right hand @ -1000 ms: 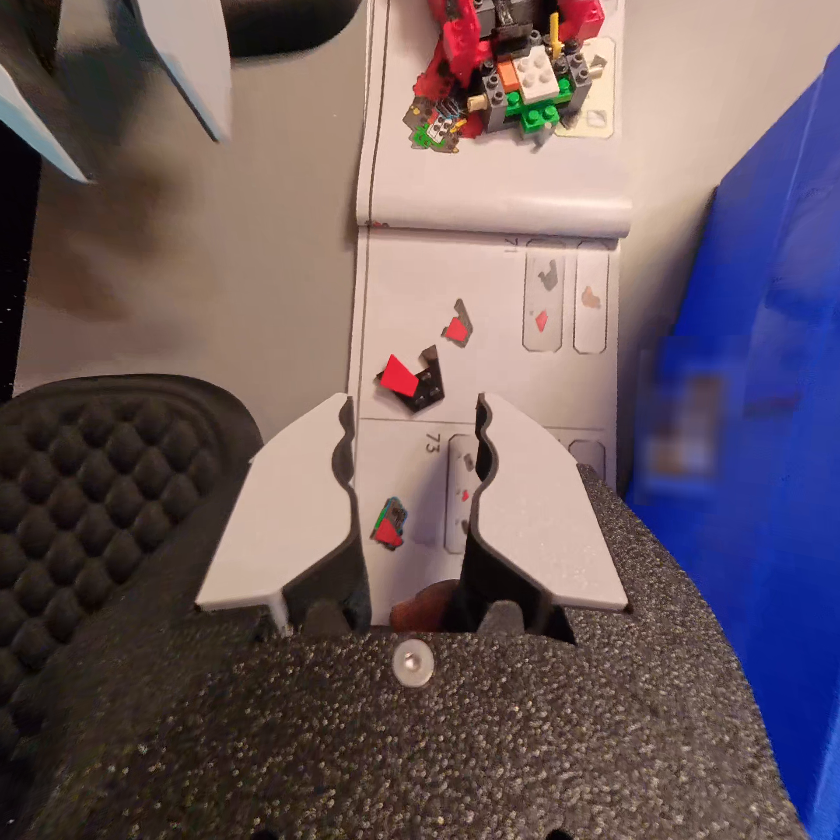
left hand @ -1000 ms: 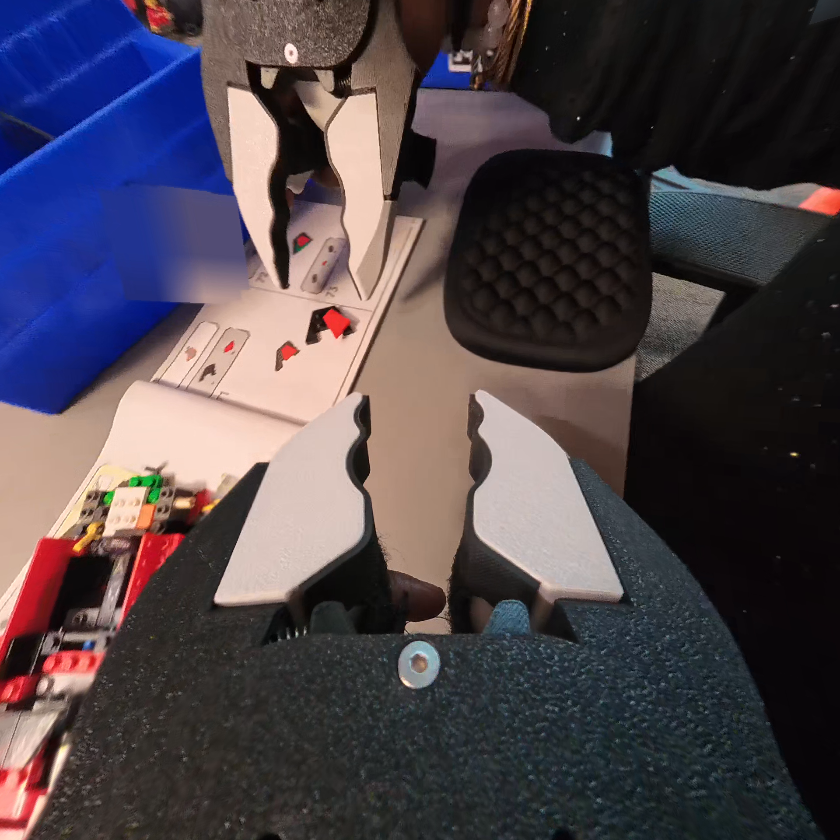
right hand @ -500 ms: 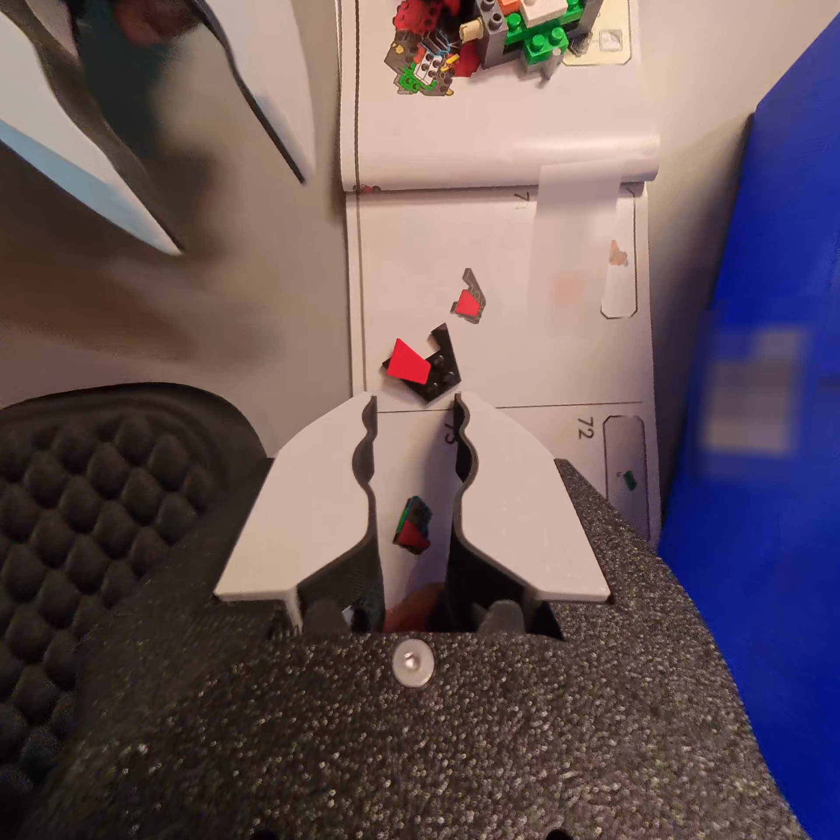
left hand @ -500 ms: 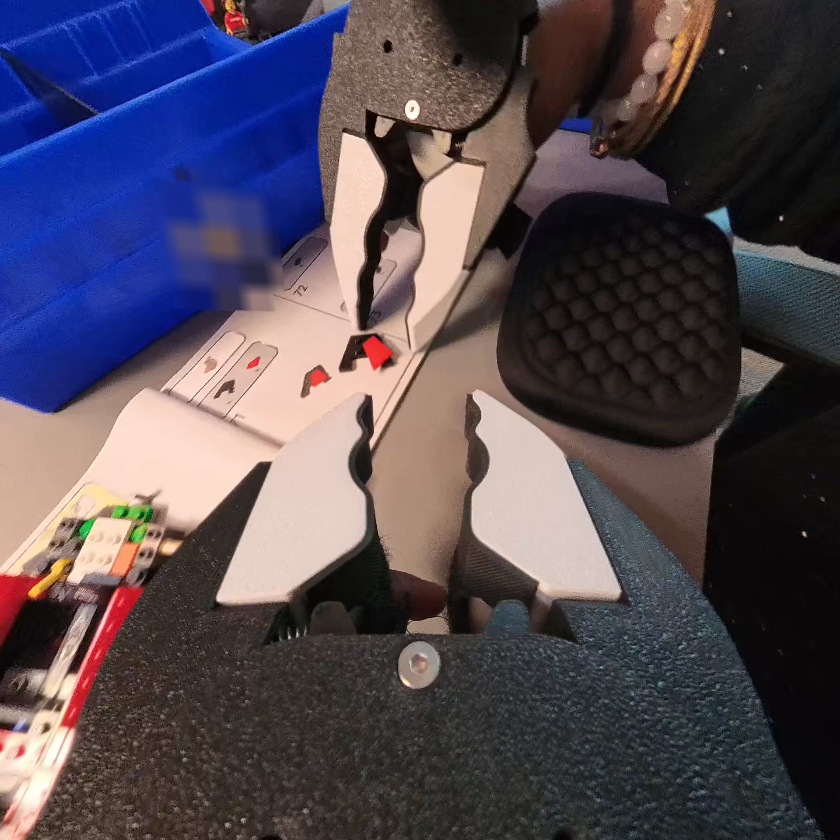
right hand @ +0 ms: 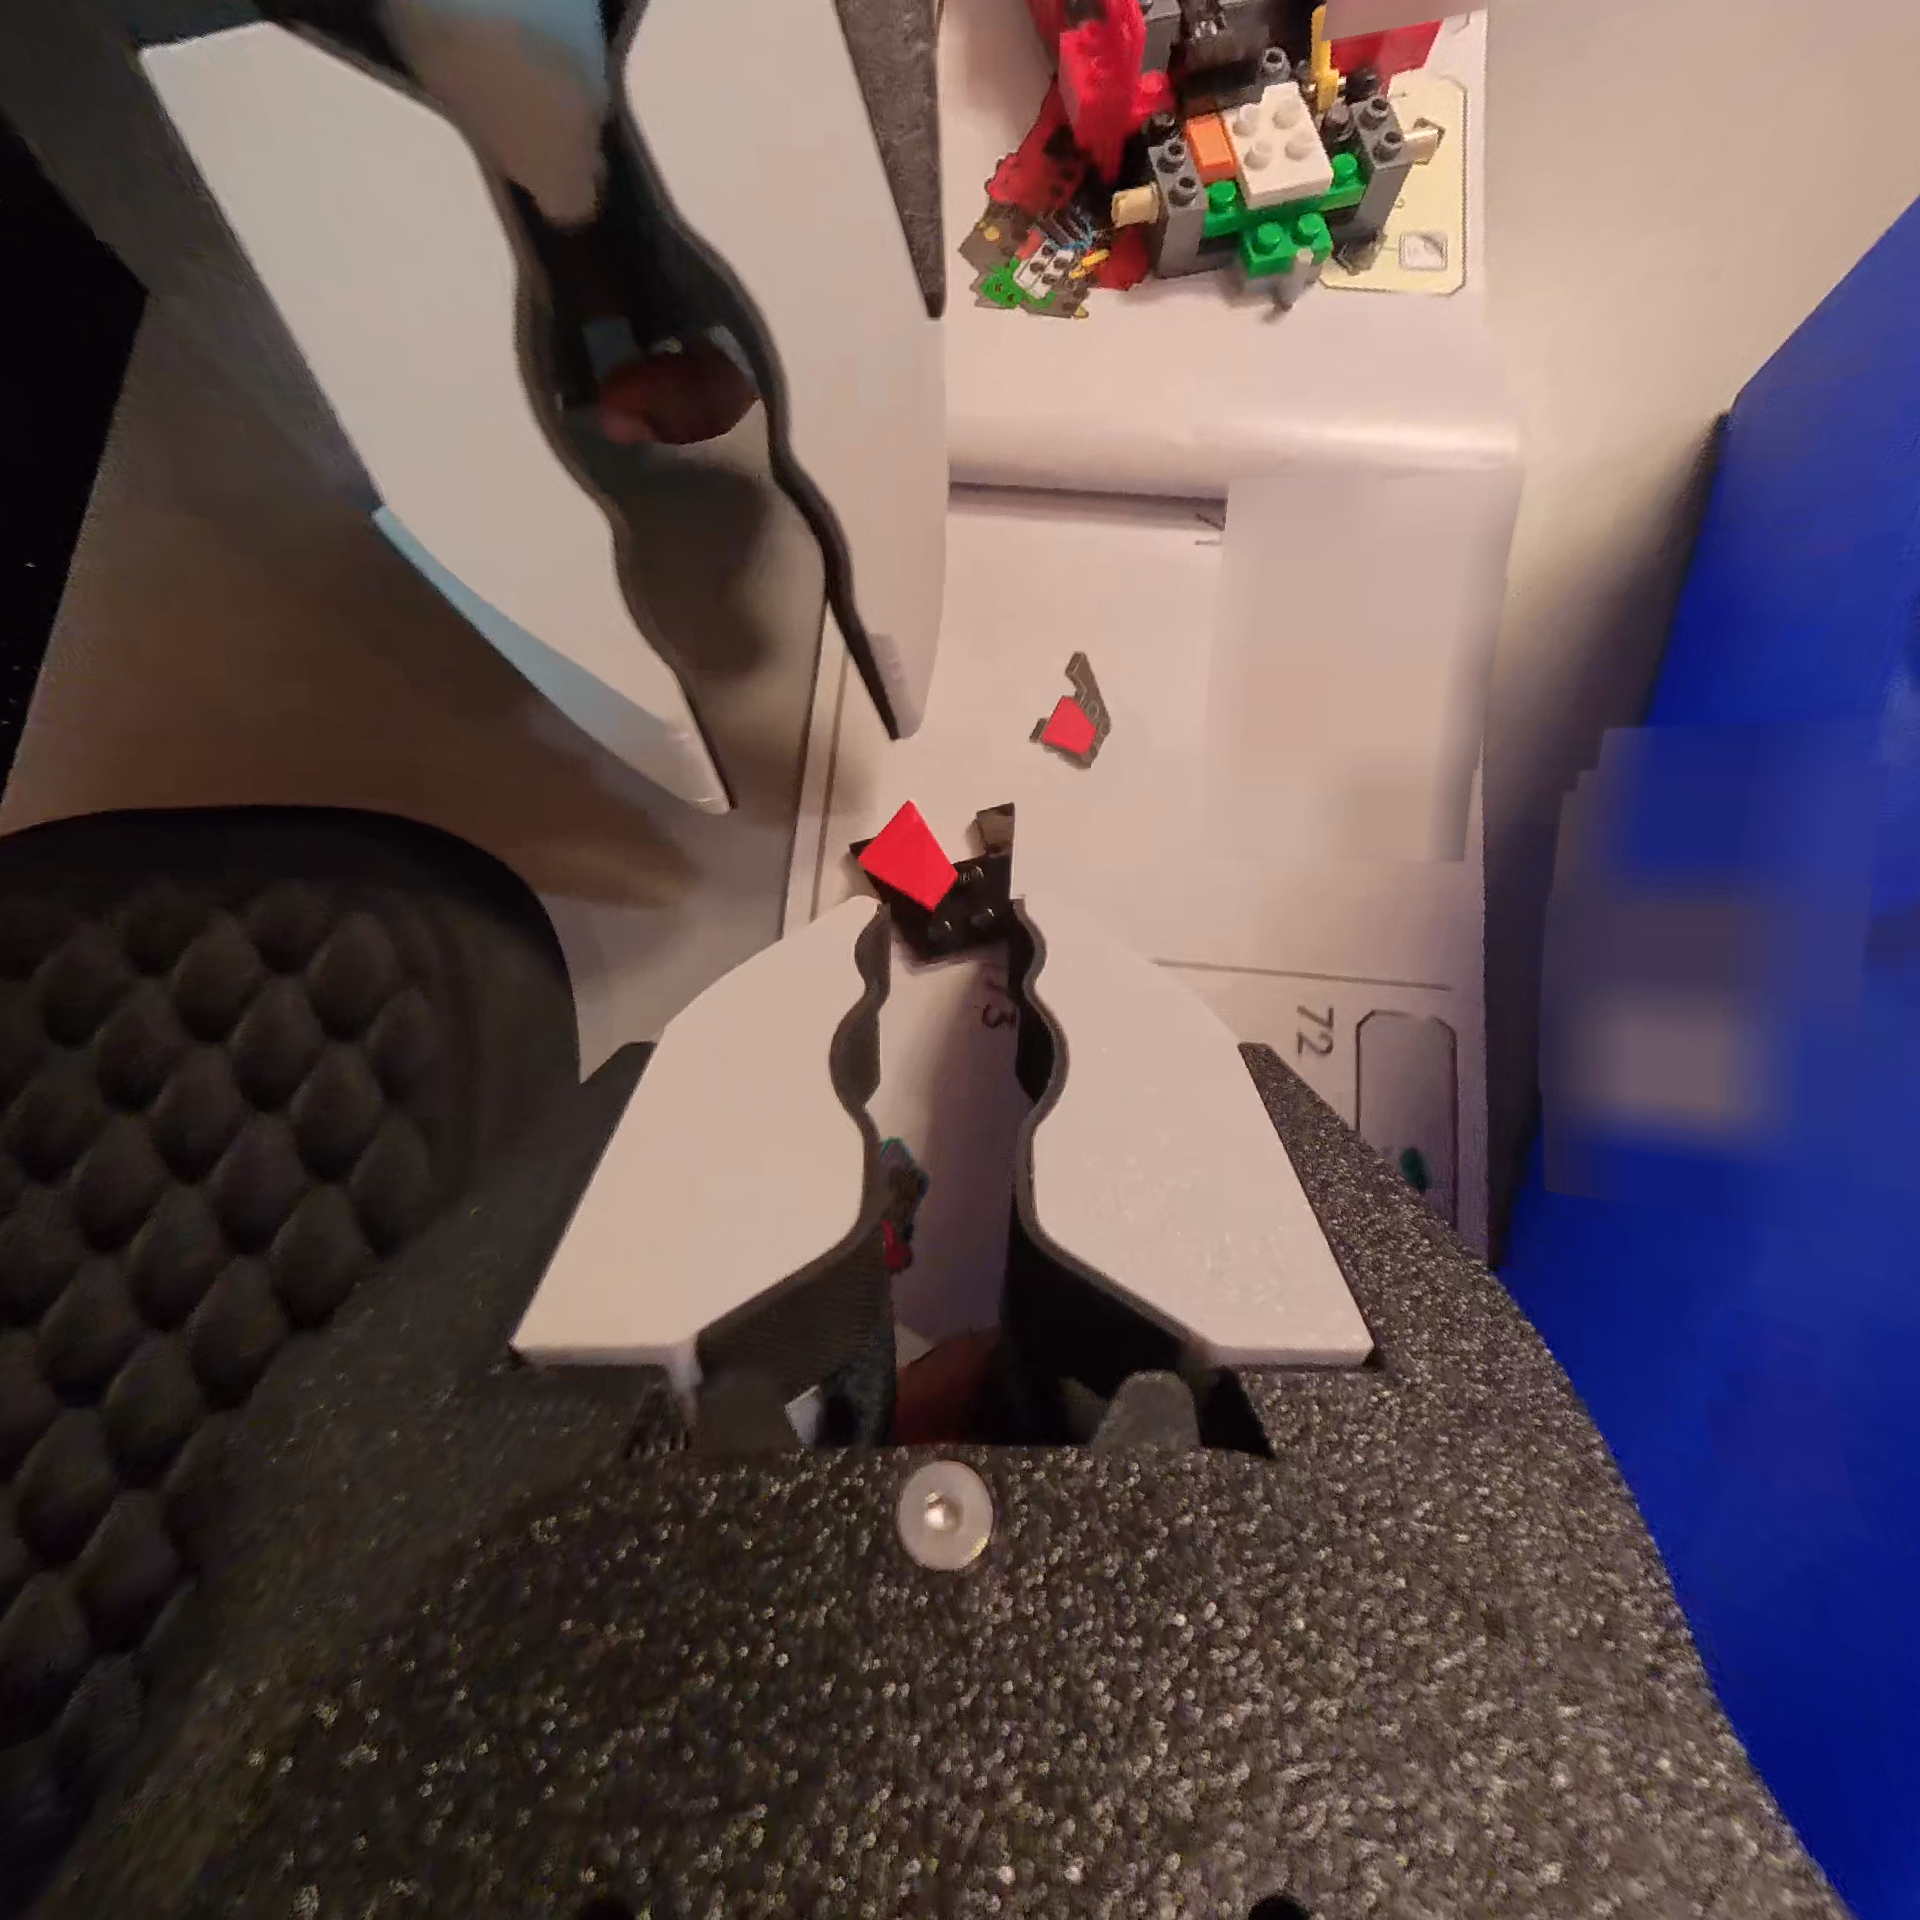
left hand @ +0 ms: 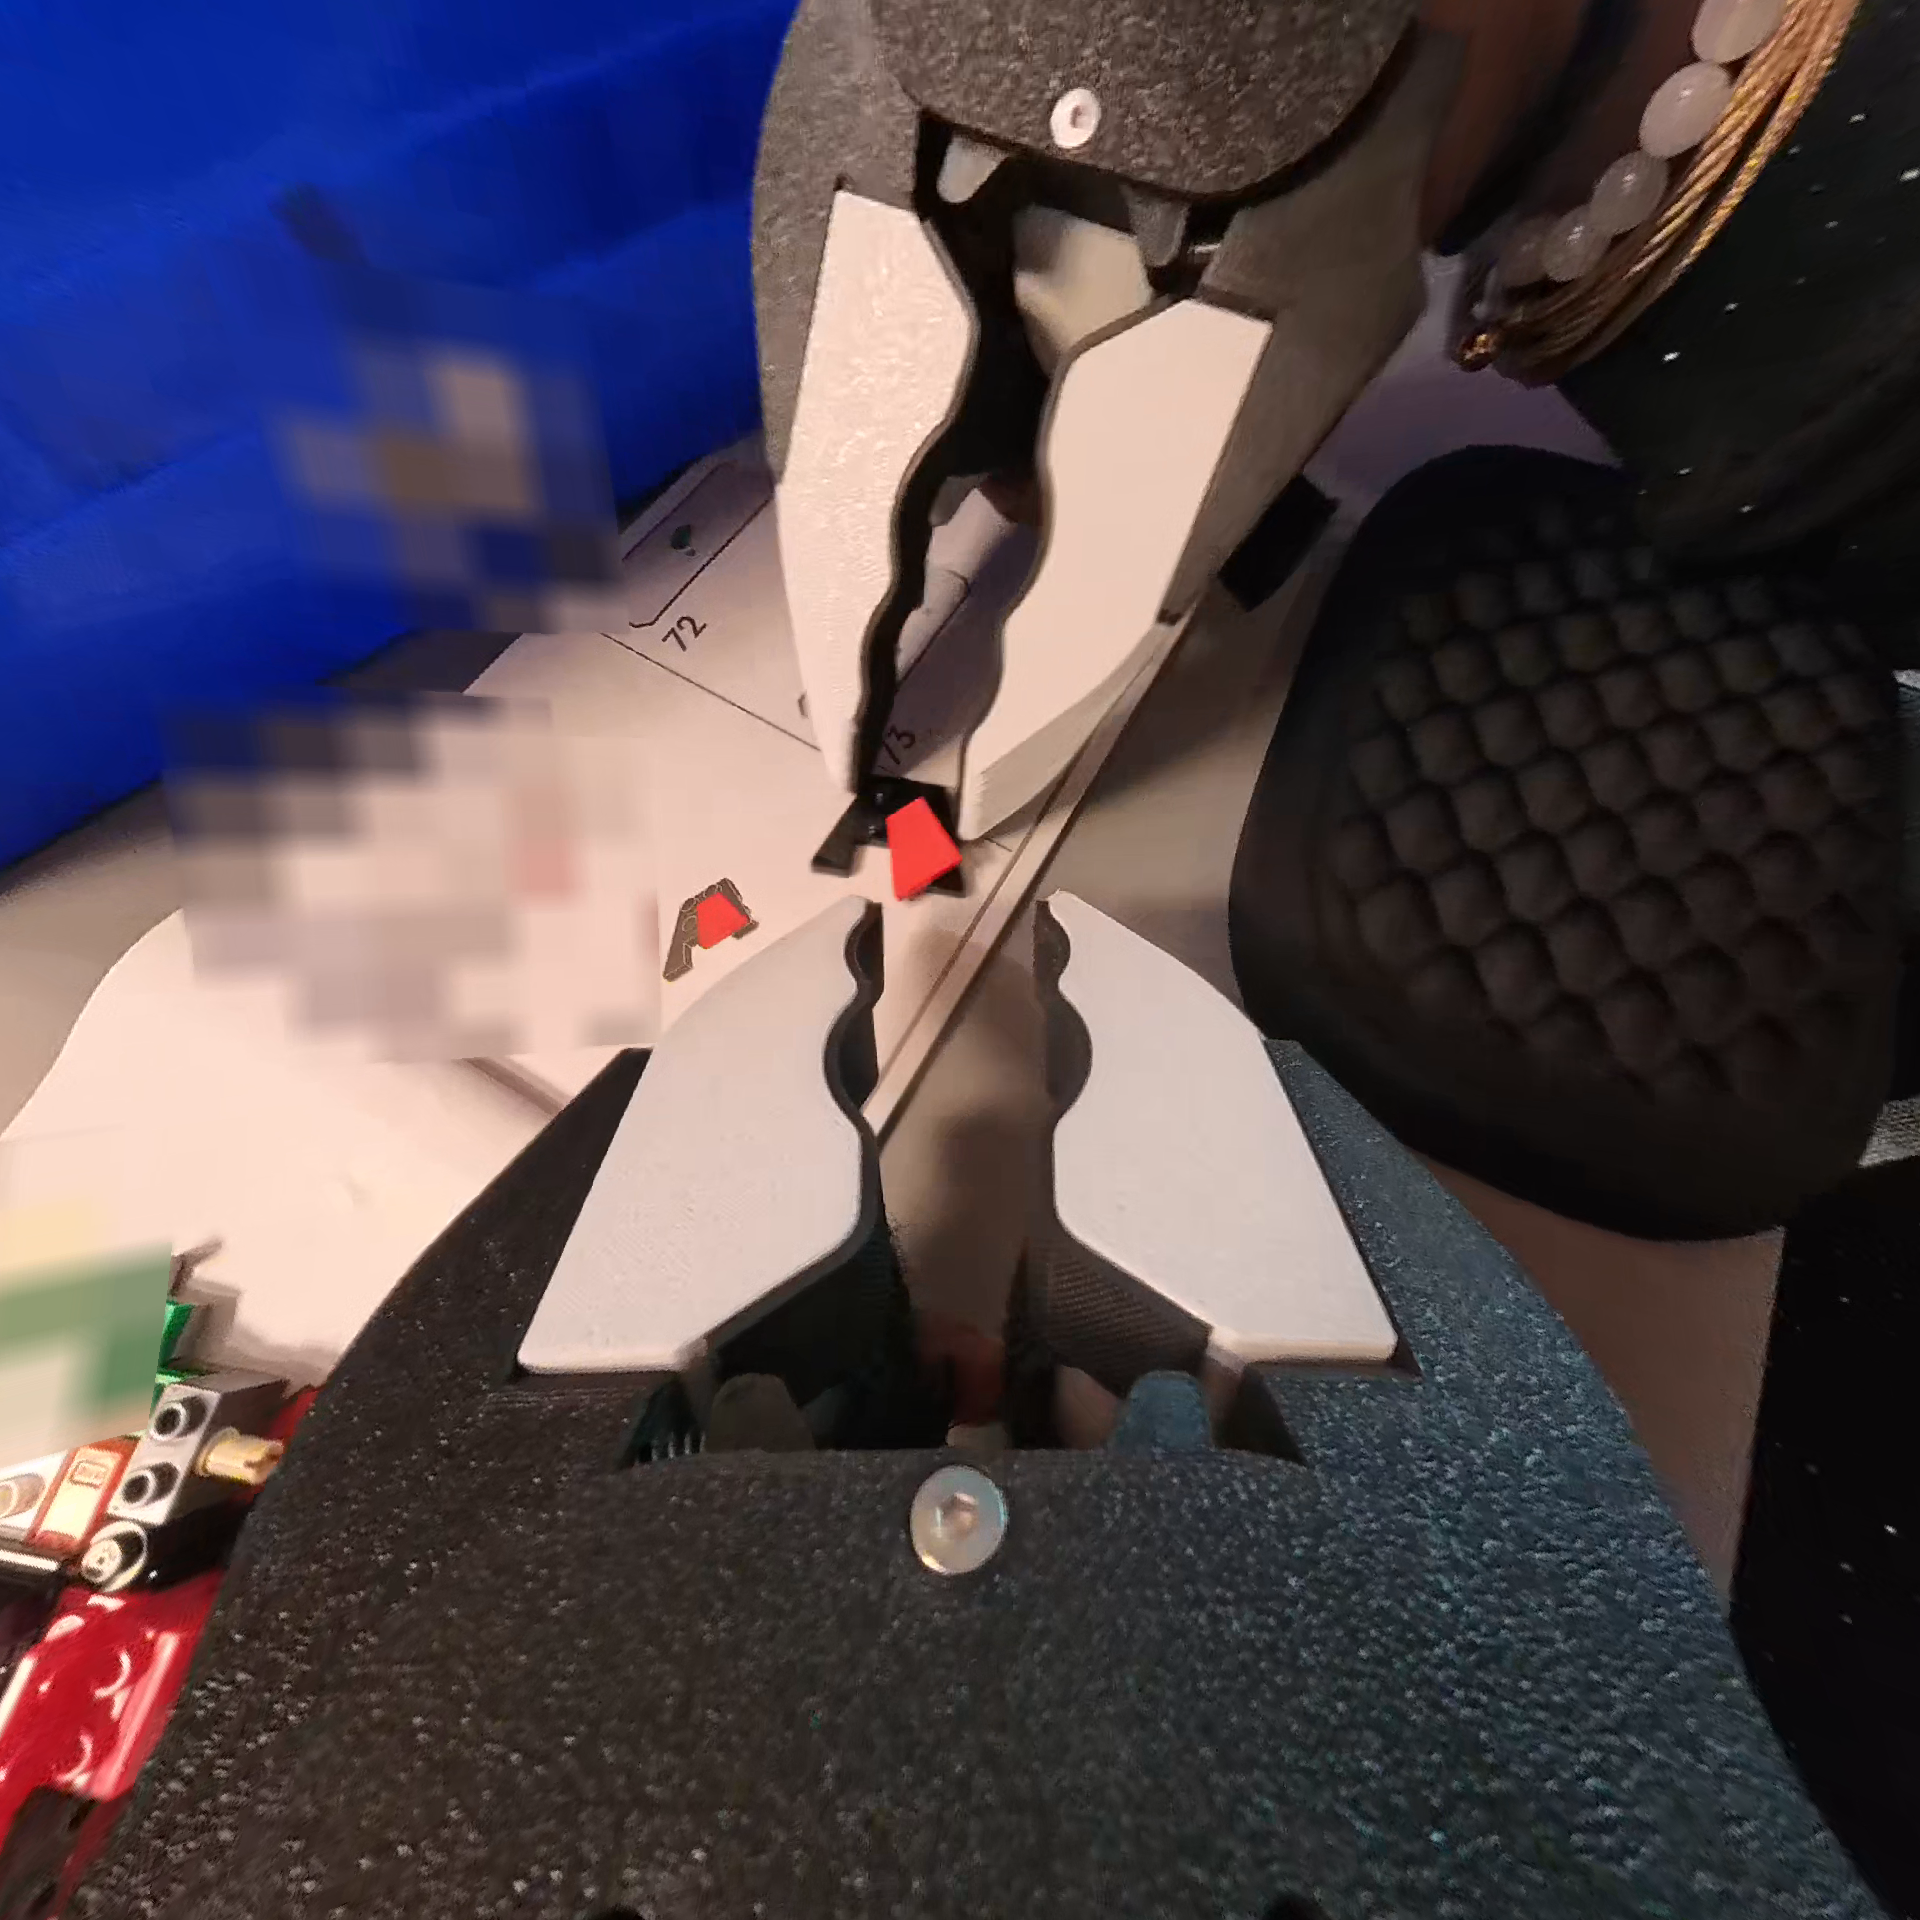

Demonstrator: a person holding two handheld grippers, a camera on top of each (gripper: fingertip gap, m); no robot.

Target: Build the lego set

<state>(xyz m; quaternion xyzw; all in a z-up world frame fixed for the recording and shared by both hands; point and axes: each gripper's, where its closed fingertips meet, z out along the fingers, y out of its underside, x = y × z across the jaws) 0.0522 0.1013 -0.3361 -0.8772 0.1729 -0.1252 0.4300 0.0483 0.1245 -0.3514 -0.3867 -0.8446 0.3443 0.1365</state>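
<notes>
While your right gripper (right hand: 951,920) brackets the black-and-red lego piece (right hand: 935,883) on the instruction booklet (right hand: 1101,623) near the worktop edge, jaws narrowly parted, not clamped, your left gripper (left hand: 956,925) hovers close by, open, empty.

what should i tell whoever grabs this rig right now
Right gripper: open, fingers either side of the black piece with the red tile on it, not clearly gripping yet.
Left gripper: open, empty, just short of them.
Both pieces lie on the instruction booklet; the half-built model sits at its far end.
Left: pick up the pair and fit it to the model.
</notes>
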